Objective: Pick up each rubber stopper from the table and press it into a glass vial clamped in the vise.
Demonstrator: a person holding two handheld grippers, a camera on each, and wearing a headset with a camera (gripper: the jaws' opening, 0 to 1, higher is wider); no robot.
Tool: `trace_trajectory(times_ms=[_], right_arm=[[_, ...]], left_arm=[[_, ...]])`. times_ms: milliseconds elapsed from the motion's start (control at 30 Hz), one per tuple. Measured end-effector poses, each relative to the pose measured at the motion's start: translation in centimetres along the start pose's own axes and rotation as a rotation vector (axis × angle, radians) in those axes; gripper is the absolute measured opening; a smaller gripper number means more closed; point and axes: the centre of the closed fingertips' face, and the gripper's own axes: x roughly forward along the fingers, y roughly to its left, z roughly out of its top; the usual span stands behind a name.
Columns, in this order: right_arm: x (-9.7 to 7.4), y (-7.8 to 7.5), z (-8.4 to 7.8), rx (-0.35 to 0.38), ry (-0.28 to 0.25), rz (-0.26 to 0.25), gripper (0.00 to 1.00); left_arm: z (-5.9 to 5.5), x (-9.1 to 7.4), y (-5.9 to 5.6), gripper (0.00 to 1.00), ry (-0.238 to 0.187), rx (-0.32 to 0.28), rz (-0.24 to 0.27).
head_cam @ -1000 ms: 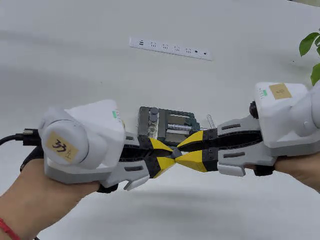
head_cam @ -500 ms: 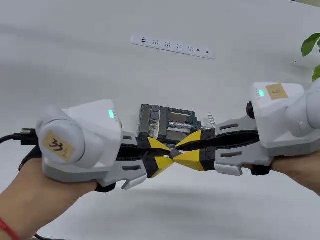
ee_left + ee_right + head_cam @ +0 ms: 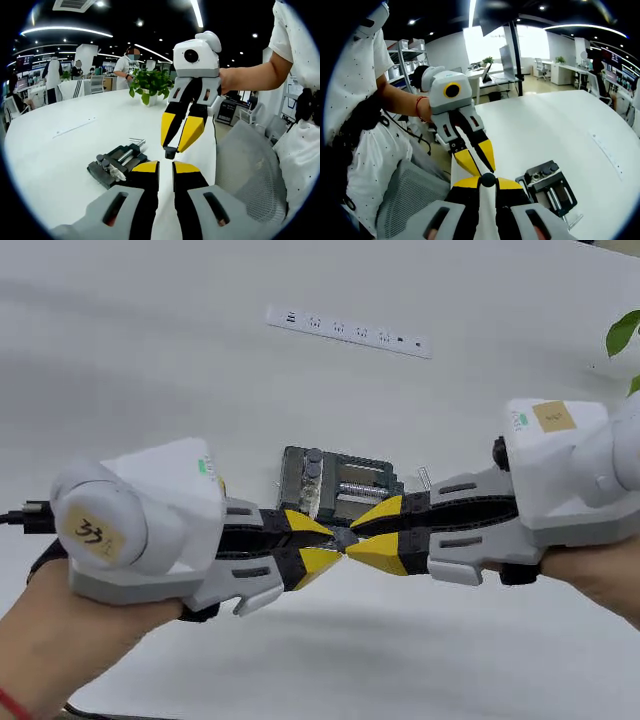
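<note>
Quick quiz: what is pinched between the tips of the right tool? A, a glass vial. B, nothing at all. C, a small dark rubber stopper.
C: the right tool is closed on a small dark rubber stopper at its very tips, held in the air near the vise.

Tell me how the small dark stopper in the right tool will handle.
The small dark rubber stopper looks tiny in the right tool, so it is probably very light. It sits at the very tips, so it may pop out if squeezed harder. Being round, it would likely roll on the white table.
</note>
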Motion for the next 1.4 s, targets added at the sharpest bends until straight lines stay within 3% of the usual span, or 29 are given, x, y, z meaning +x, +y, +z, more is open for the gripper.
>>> trace_trajectory(times_ms=[300,733,1033,1400], right_arm=[[-0.1,-1.1,0.5,0.005,-0.001,-0.024,0.06],[0.8,-2.9,0.8,0.016,0.032,-0.052,0.06],[1.4,-5.0,0.8,0.018,0.075,-0.08,0.06],[2.9,-7.1,0.0,0.025,0.156,-0.099,0.06]], left_arm=[[-1.1,-1.1,2.4,0.17,-0.015,-0.023,0.055],[-3.5,-1.1,5.2,0.34,0.003,-0.028,0.094],[-4.6,-0.9,6.7,0.45,0.001,-0.031,0.104],[-6.2,0.1,8.0,0.51,0.019,-0.027,0.09]])
